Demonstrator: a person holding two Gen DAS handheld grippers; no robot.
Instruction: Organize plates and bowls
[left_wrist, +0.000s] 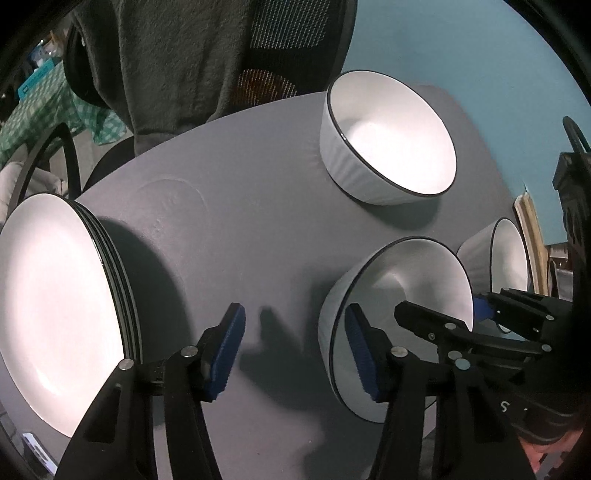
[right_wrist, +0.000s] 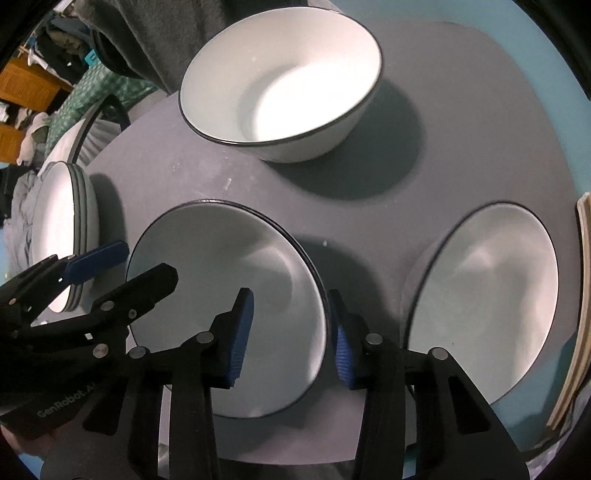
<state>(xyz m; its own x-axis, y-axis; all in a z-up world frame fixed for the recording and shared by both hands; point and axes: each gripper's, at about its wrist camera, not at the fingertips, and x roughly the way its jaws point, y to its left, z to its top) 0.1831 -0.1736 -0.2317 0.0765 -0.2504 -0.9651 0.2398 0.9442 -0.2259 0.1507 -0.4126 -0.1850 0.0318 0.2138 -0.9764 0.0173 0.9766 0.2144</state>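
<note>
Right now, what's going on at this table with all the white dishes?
A person is sorting white dishes on a round grey table with two handheld grippers. The right gripper straddles the rim of the middle bowl, jaws not yet pressing it. The left gripper straddles that bowl's opposite rim, also open. A plate stack and two other bowls, one far, one right, sit untouched.

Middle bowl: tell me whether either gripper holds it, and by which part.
Neither grips the middle bowl yet. The right gripper straddles its right rim, fingers clear; the left gripper straddles its left rim, also clear.
</note>
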